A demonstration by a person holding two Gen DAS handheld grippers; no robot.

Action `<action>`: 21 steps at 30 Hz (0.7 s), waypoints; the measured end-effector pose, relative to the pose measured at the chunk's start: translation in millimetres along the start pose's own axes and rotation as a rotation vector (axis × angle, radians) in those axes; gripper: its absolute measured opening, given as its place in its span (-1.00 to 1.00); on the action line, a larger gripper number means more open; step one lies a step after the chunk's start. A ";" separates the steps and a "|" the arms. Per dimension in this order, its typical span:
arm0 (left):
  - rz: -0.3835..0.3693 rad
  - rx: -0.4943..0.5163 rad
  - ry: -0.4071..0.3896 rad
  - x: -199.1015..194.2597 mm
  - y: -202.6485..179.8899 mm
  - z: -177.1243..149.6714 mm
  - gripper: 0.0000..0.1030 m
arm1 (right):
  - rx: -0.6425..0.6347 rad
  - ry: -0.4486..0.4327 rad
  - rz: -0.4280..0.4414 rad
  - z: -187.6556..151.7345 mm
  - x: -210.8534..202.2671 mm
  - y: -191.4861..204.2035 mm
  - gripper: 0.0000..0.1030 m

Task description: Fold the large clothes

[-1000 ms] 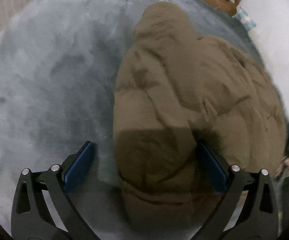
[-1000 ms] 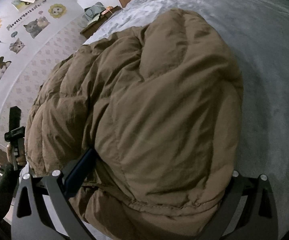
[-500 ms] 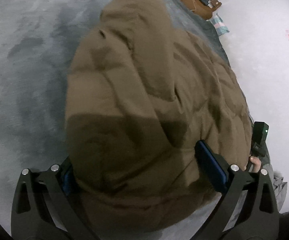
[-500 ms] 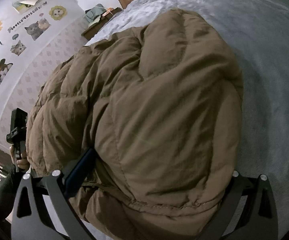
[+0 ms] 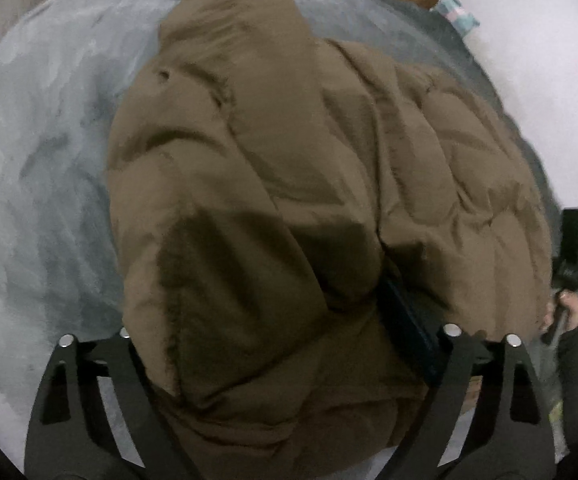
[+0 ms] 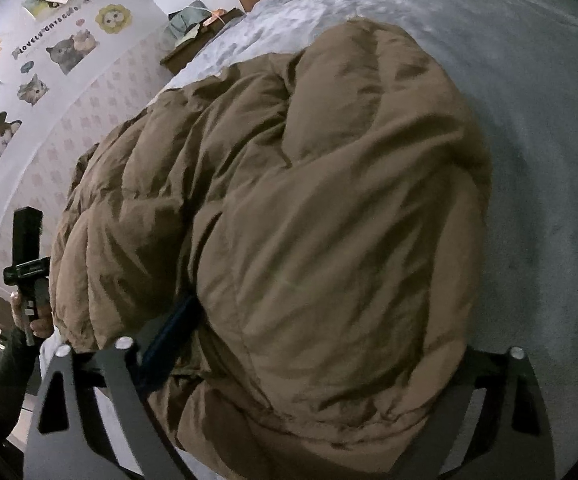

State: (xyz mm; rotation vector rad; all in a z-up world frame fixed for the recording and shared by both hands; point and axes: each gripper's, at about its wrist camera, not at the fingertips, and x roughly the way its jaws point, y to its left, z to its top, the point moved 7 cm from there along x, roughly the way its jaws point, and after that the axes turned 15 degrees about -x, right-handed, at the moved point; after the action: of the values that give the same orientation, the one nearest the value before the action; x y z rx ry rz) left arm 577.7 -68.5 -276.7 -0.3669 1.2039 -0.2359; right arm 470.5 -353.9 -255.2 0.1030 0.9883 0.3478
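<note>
Lying near the bed's (image 6: 549,140) wall-side edge, the brown puffer jacket (image 5: 289,200) leaves broad grey blanket free on its far side and toward the headboard end. It is bulky, quilted and bunched into thick folds, hood toward the headboard. Both claws have just been closing with padding between their jaws: the left claw (image 5: 277,344) and right claw (image 6: 309,344) each straddle a fat fold, though I cannot tell whether the pads press it.
</note>
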 end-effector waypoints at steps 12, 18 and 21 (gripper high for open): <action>0.225 0.150 -0.066 -19.0 -27.0 -1.8 0.29 | -0.092 0.040 -0.088 13.8 -7.7 31.4 0.03; 0.276 0.193 -0.077 -26.5 -33.8 -3.9 0.13 | -0.168 0.056 -0.157 18.4 -13.3 50.1 -0.22; 0.313 0.240 -0.086 -31.2 -38.3 -5.1 0.03 | -0.210 0.060 -0.188 19.9 -16.5 57.1 -0.31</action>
State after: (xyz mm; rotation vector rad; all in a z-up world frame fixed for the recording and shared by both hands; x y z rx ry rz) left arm 562.8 -92.9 -236.1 0.0222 1.1161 -0.0908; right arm 465.1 -304.3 -217.3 -0.1907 1.0068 0.2815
